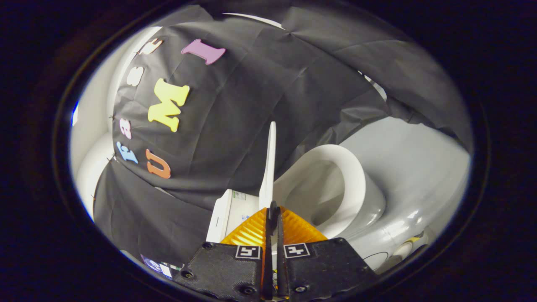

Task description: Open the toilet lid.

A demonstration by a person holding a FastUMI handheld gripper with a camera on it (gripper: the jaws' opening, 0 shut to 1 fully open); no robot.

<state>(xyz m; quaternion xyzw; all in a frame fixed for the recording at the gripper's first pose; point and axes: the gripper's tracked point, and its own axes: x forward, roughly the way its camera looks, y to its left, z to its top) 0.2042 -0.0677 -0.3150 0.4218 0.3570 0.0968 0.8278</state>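
Observation:
The white toilet lid [269,163] stands raised and shows edge-on as a thin blade running straight ahead from my fingers. My gripper [273,208] is shut on the lid's near edge, which sits in the narrow slit between the two fingertips. To the right of the lid, the white seat ring [355,176] and the open bowl [312,197] are uncovered. The view is tilted, so the toilet appears turned on its side.
A white boxy part of the toilet [226,216] sits just left of the lid by the fingers. Black cloth wall [251,105] hangs behind and to the left. Grey floor [419,159] spreads beyond the bowl on the right. A white rounded fixture [90,167] is at far left.

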